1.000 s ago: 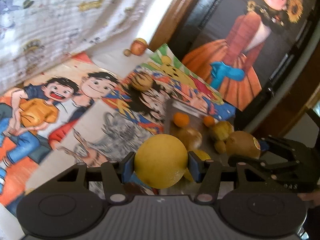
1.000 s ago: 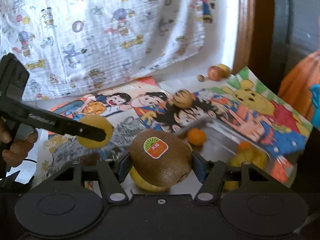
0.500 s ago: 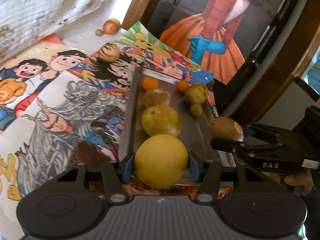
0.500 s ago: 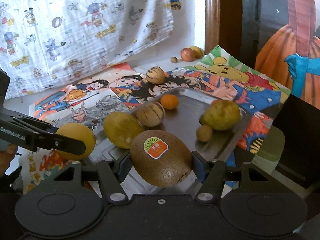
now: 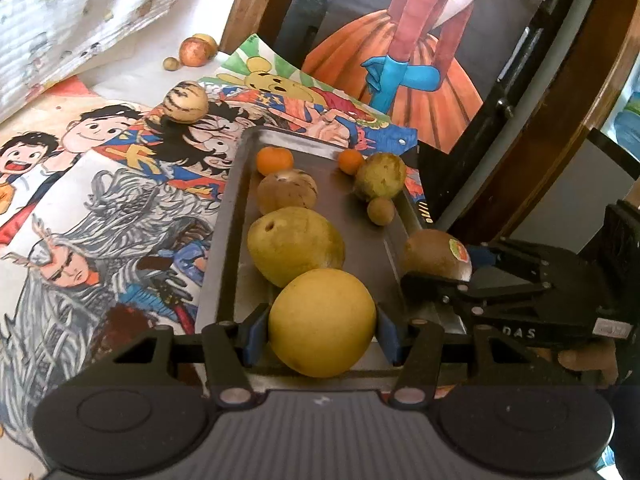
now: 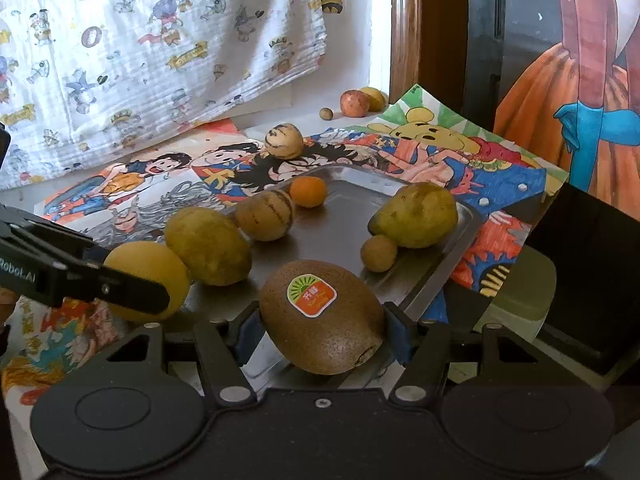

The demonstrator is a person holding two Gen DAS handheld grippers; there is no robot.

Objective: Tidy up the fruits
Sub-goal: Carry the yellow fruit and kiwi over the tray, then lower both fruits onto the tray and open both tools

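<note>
My left gripper (image 5: 318, 330) is shut on a round yellow fruit (image 5: 322, 322) at the near end of the metal tray (image 5: 352, 240). My right gripper (image 6: 322, 330) is shut on a brown kiwi (image 6: 322, 316) with an orange-green sticker, held at the tray's (image 6: 340, 236) near edge. In the left wrist view the kiwi (image 5: 436, 256) hangs beside the tray's right rim. The tray holds a yellow pear (image 5: 294, 246), a striped melon-like fruit (image 5: 286, 192), two small oranges (image 5: 274, 160), a green pear (image 5: 380, 176) and a small brown fruit (image 5: 380, 211).
A second striped fruit (image 6: 284, 141) lies on the cartoon-print cloth (image 6: 168, 184) beyond the tray. An apple (image 6: 354, 103) and two small fruits sit by the wooden frame at the back. A patterned white cloth (image 6: 140, 48) hangs behind; a painted panel (image 6: 580, 100) stands right.
Both grippers came lower and closer to the tray's near end, each still holding its fruit. The fruits in the tray have not moved.
</note>
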